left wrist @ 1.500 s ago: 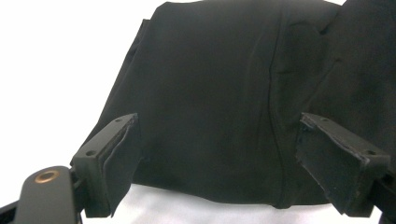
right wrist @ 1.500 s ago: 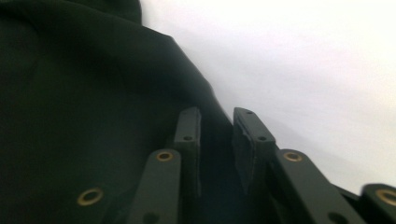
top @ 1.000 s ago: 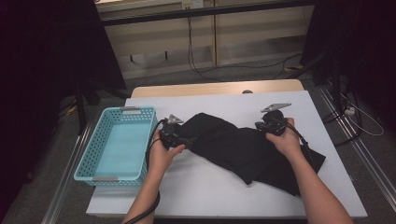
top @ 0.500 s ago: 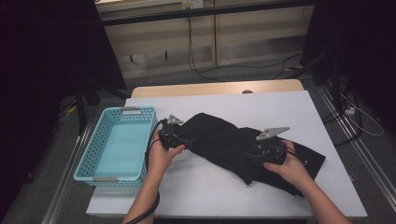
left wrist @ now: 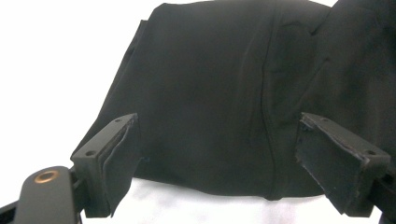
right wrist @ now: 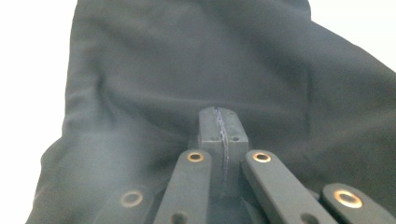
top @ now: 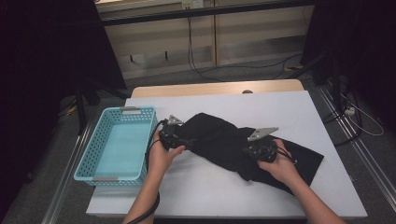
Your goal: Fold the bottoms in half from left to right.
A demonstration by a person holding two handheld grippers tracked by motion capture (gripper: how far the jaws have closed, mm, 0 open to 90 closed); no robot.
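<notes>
My right claw (right wrist: 223,128) has slid along the black garment (top: 233,140) on the bench (top: 280,107) and just snapped together, pinching a fold. My left claw (left wrist: 217,158) stays apart over the garment's end, so I judge a fold comes next.

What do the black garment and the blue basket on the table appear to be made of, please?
Black garment: apparently a thin woven fabric, matte; it drapes in soft folds with a stitched seam. Blue basket: likely moulded plastic, faintly glossy, with perforated rigid walls.

No readable text

No lettering, label, brand, number or sign can be read on anything in the three views.
</notes>
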